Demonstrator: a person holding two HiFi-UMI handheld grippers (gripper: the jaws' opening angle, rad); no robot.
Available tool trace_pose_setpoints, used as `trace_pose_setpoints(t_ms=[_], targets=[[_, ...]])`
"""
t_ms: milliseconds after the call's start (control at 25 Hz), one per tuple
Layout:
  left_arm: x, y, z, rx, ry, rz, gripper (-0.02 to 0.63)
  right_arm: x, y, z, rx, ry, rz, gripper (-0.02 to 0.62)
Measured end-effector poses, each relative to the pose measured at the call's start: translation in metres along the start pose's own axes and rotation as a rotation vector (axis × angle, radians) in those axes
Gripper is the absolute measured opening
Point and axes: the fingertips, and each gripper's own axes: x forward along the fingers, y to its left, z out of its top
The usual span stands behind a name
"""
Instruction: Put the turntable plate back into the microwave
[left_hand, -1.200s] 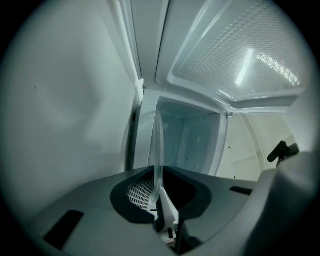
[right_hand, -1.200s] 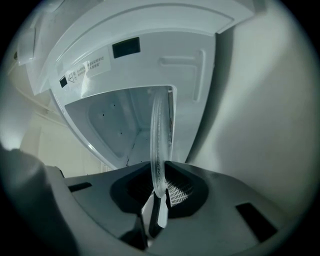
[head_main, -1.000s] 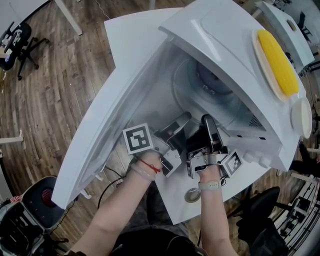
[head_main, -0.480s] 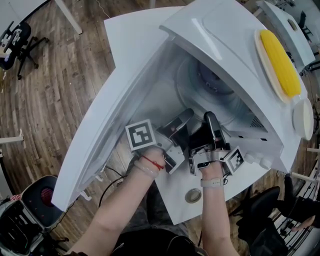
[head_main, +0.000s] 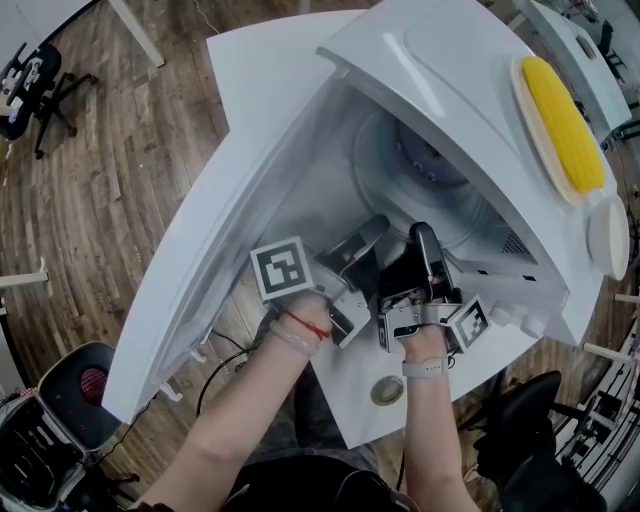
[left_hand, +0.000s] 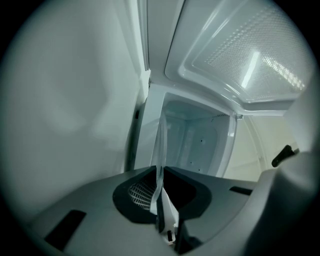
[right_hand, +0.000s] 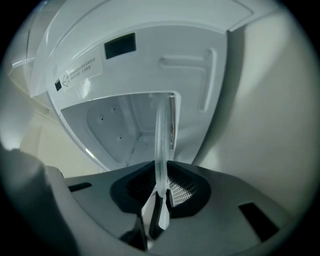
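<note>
The clear glass turntable plate (head_main: 432, 188) lies partly inside the white microwave (head_main: 450, 70), whose door (head_main: 225, 235) hangs open to the left. Both grippers hold the plate's near rim at the cavity mouth. My left gripper (head_main: 368, 234) is shut on the rim, and the left gripper view shows the plate (left_hand: 161, 145) edge-on between the jaws of the left gripper (left_hand: 162, 210). My right gripper (head_main: 420, 242) is shut on the rim beside it. The right gripper view shows the glass edge (right_hand: 162, 142) pinched in the right gripper (right_hand: 159, 200), with the cavity behind it.
The microwave stands on a white table (head_main: 262, 70). A yellow object on a plate (head_main: 562, 118) and a white disc (head_main: 607, 236) rest on top of the microwave. A small round metal piece (head_main: 386, 390) sits at the table's near edge. Office chairs (head_main: 35, 85) stand on the wooden floor.
Both grippers and the plate have edged slightly forward and to the right, toward the cavity. Their hold on the rim is unchanged.
</note>
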Motion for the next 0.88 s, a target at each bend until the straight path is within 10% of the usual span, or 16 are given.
trace_pose_setpoints(t_ms=[880], targets=[[0.024, -0.011, 0.008, 0.031, 0.003, -0.026, 0.046, -0.010, 0.007, 0.011, 0.068, -0.078, -0.007, 0.053]])
